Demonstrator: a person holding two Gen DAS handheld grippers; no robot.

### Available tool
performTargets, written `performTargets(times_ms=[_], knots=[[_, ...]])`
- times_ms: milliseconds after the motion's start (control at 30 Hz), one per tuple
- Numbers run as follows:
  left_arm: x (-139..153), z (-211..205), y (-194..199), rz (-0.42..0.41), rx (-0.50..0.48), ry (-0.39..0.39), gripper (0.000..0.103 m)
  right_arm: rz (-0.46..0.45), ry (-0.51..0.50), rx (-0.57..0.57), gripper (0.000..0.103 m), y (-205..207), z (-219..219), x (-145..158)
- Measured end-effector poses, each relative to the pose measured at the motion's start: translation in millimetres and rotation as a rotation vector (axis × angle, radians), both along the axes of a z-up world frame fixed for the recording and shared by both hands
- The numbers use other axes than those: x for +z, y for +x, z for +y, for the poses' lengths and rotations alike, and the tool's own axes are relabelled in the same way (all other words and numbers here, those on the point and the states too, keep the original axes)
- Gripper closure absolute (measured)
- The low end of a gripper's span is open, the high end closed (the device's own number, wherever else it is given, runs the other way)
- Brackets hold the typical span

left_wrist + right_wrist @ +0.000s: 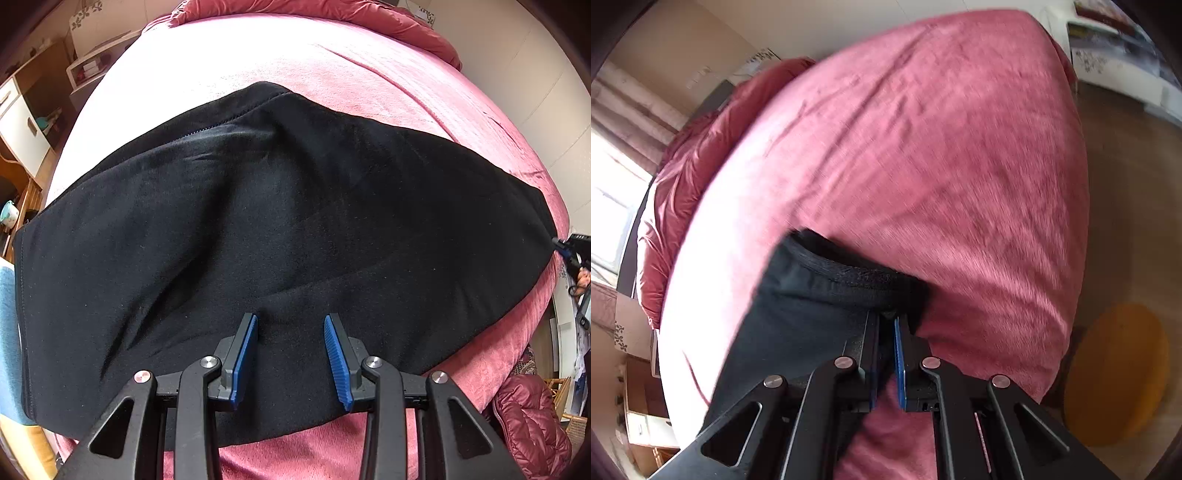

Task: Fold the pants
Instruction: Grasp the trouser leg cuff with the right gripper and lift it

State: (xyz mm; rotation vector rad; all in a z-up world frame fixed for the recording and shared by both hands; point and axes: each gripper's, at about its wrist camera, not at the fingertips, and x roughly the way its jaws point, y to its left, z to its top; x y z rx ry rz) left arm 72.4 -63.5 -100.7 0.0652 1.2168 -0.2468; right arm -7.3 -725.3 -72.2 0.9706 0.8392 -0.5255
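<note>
Black pants (280,229) lie spread across a pink bed cover (369,74) in the left wrist view, reaching from the left edge to the far right. My left gripper (291,321) is open, its blue-padded fingers just above the pants' near edge, holding nothing. My right gripper (886,321) is shut on the black pants (827,291) at their ribbed waistband, which it pinches above the pink cover (942,155). The right gripper also shows in the left wrist view (559,245), at the pants' far right end.
A bunched pink duvet (332,11) lies at the head of the bed. Wooden cupboards (22,122) stand to the left. A red quilted jacket (528,417) lies at the right. A yellow round stool (1115,373) stands on the floor beside the bed.
</note>
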Motion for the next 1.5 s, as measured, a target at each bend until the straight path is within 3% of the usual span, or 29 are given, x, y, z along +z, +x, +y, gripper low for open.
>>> performTargets(times_ms=[67,133,167,467,1067,1233,1367,1433,1500], knots=[[0.1,1.6,-0.9,-0.003,-0.002,0.001,0.065,-0.034,0.037,-0.017,0.092,-5.7,-3.2,-4.5],[1.7,4.2,-2.8,-0.004,0.001,-0.003,0.065,-0.089,0.093,-0.043,0.079,-18.5,-6.3,-4.4],[1.4,4.6,-2.8,-0.005,0.006,-0.007,0.065,-0.104,0.101,-0.048,0.077,-24.3,-6.3,-2.8],[2.2,6.8,-5.0,-0.006,0.021,-0.014,0.065,-0.201,0.243,-0.048,0.072,-45.0,2.9,-27.6],[-10.7,22.4,2.4,0.030,0.060,-0.066,0.060,-0.314,0.337,-0.065,0.068,-15.5,4.6,-51.0],[-13.5,29.0,2.9,0.033,0.087,-0.094,0.060,-0.337,0.353,-0.052,0.056,-14.5,3.8,-50.5],[-16.6,33.7,2.6,0.040,0.091,-0.107,0.060,-0.272,0.333,-0.026,0.060,-3.4,2.9,-40.0],[-17.2,35.2,3.2,0.042,0.091,-0.110,0.060,-0.223,0.271,-0.009,0.080,3.3,4.6,-31.3],[-17.8,36.3,3.2,0.041,0.092,-0.113,0.060,-0.211,0.218,0.016,0.087,7.4,7.8,-20.8]])
